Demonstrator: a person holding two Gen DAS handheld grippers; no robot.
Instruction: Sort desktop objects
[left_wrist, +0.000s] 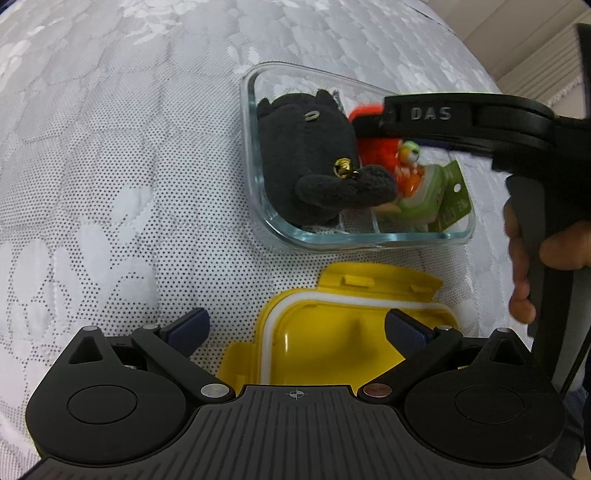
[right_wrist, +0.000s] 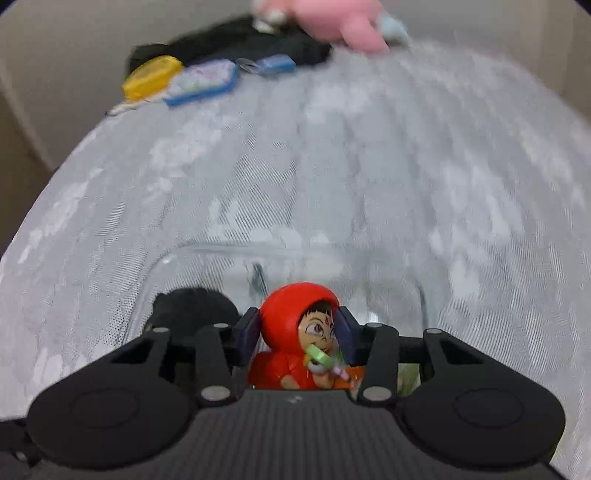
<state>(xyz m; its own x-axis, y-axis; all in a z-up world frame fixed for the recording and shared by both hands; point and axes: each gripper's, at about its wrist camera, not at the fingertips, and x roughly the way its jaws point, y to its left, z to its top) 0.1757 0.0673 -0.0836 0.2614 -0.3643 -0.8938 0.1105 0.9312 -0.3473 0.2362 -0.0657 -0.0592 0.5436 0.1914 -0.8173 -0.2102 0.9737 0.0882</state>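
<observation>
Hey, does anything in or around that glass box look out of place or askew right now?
Nothing damaged or spilled. The yellow lid lies off beside the glass box, and the black plush lies on its side inside.

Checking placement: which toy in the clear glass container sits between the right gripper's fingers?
The red-hooded figurine, flanked by the right gripper pads. The black plush toy lies beside it, outside the jaws.

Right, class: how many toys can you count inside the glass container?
2. A black plush cat fills the left side of the glass container; a red-hooded figure sits to its right, between the right hand-held gripper fingers. More may be hidden beneath.
</observation>
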